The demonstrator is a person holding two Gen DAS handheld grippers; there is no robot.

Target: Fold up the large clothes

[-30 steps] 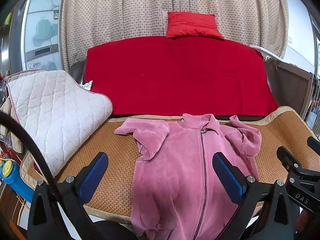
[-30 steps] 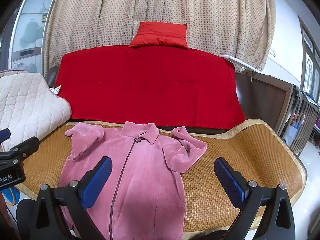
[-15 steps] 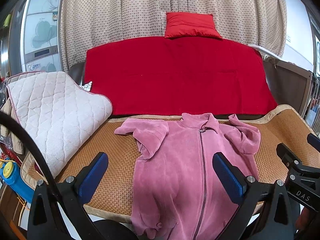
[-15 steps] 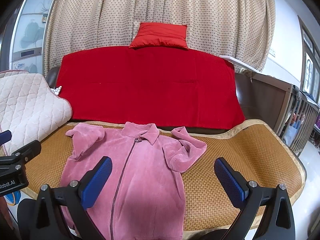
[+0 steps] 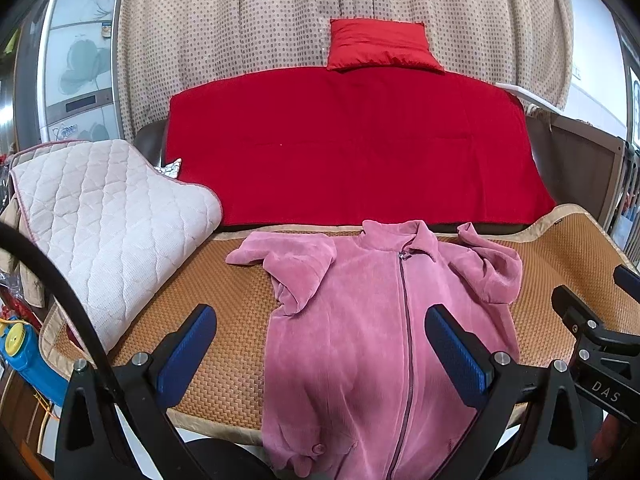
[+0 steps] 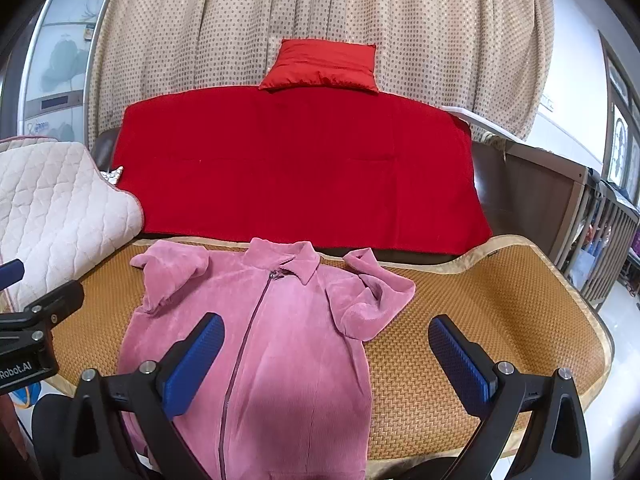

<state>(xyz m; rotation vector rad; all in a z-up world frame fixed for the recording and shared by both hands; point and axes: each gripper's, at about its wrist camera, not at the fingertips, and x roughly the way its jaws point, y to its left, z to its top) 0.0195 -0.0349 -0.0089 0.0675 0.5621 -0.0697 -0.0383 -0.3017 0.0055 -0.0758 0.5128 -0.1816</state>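
Note:
A pink zip-front jacket point(image 5: 372, 320) point(image 6: 276, 340) lies face up on a woven brown mat point(image 5: 224, 304) point(image 6: 480, 304), collar toward the sofa back, both sleeves folded in over the chest, hem hanging over the mat's front edge. My left gripper point(image 5: 320, 344) hovers open above the jacket's lower left part, nothing between its blue pads point(image 5: 188, 352). My right gripper point(image 6: 324, 356) hovers open over the jacket's lower right side and the mat. Each gripper's body shows at the other view's edge.
A red blanket point(image 5: 352, 148) covers the sofa back, with a red cushion point(image 5: 380, 46) on top before a dotted curtain. A quilted white pad point(image 5: 96, 224) lies over the left armrest. A blue and yellow toy point(image 5: 24, 352) sits low left. A wooden crib rail point(image 6: 600, 232) stands right.
Both views have shifted only slightly; the jacket lies as before and both grippers stay open.

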